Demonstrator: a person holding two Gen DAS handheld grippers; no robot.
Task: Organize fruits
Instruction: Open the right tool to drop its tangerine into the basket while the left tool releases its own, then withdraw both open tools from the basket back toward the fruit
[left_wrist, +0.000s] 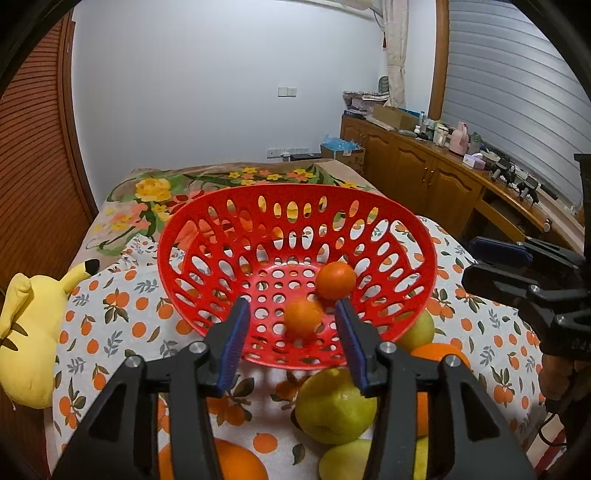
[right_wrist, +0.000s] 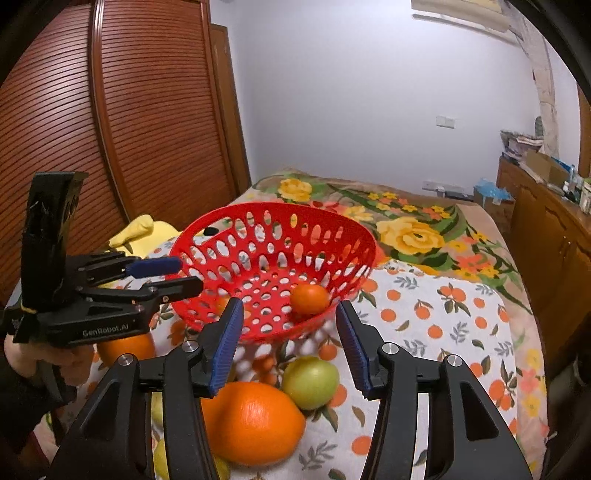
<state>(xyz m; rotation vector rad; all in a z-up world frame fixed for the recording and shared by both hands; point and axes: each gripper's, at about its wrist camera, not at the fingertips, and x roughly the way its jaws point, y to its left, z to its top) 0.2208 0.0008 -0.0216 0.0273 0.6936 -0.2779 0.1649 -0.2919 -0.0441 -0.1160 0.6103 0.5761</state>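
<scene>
Red basket (left_wrist: 406, 218) sits tilted; both grippers' fingers apart, w/ nothing held: left gripper (left_wrist: 291, 314), right gripper (right_wrist: 290, 314). Small orange (left_wrist: 302, 317) mid-drop could roll out.

Both wrist cameras look forward and downward along their own fingers from close above the table, the left view facing the red basket (left_wrist: 295, 236) at twelve o'clock with the right gripper (left_wrist: 480, 262) at three o'clock, the right view sharing that basket and showing the left gripper (right_wrist: 184, 275) at nine o'clock.
</scene>
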